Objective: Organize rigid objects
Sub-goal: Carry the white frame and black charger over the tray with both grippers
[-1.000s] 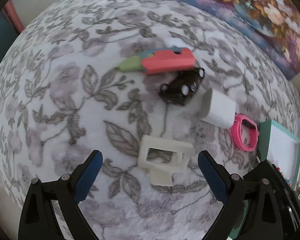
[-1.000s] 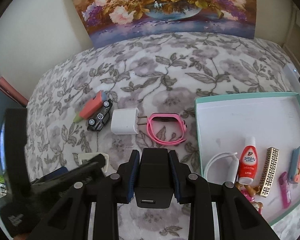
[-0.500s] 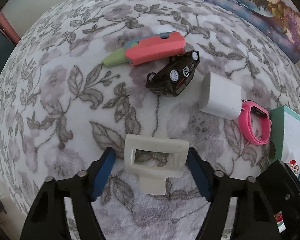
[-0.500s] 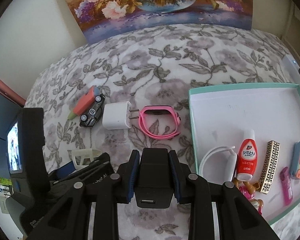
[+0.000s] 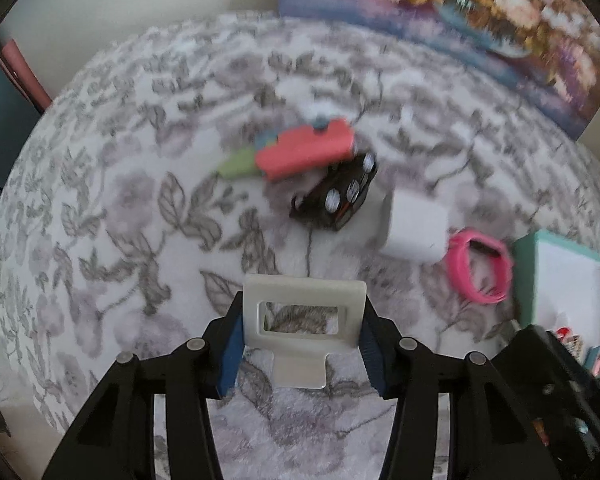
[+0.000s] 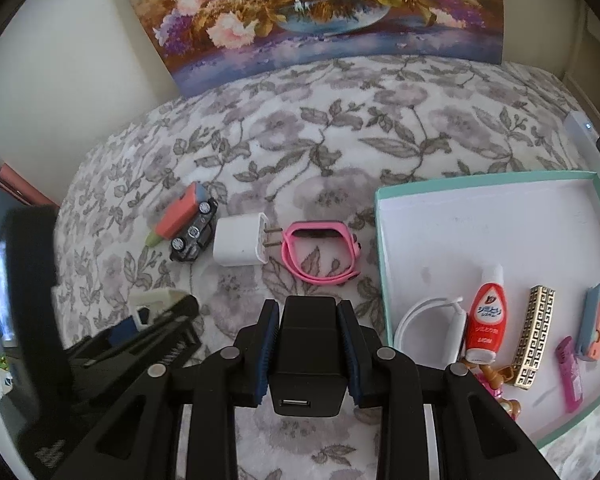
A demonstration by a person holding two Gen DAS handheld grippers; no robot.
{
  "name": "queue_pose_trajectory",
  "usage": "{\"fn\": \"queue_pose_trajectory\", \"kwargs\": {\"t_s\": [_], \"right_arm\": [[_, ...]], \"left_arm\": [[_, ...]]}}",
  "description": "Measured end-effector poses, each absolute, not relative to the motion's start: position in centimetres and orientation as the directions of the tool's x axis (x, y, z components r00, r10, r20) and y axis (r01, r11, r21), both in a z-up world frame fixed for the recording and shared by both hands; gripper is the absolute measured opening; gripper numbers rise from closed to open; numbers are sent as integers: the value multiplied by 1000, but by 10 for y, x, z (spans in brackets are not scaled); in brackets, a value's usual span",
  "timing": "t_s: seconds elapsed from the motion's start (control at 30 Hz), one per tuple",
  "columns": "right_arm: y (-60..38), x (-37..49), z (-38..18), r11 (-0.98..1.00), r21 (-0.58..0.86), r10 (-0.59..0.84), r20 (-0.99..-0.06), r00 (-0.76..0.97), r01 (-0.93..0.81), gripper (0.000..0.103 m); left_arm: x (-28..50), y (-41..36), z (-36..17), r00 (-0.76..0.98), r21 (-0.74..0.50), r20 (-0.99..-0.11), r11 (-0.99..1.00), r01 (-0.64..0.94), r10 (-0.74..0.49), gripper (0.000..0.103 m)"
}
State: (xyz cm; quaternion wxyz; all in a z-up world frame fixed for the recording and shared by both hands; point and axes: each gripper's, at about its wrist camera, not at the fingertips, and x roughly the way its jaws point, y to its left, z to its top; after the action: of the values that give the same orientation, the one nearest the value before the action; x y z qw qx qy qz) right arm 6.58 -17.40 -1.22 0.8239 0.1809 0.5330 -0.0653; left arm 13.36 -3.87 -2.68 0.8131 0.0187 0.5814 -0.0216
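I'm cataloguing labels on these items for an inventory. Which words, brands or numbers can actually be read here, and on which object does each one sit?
Red and white squeeze bottle in the teal-rimmed white tray: Japanese characters down its label, too small to read with certainty.
"LION": small print at the foot of that label, faint, so only likely.
Black plastic charger block held by the right tool: no print visible.
The left wrist view is blurred; nothing there is legible.
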Motion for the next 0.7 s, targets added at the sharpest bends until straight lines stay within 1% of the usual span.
{"fn": "queue_pose_trajectory", "kwargs": {"t_s": [0.17,0.33,0.5,0.7], "right_arm": [[-185,59,6,921,243,78,-881,467,306,31],[-203,52,16,909,247,57,-871,488,335,32],[-231,43,14,880,269,48,-871,489,392,32],[-270,28,10,843,258,0,-878,479,472,32]], "left_arm": [[125,-41,10,412,-8,-911,998,67,-35,52],[115,-51,34,467,-23,-882,995,95,-65,52],[105,-75,40,483,-42,-869,988,151,-110,53],[88,-115,37,467,-51,-870,971,233,-158,53]]}}
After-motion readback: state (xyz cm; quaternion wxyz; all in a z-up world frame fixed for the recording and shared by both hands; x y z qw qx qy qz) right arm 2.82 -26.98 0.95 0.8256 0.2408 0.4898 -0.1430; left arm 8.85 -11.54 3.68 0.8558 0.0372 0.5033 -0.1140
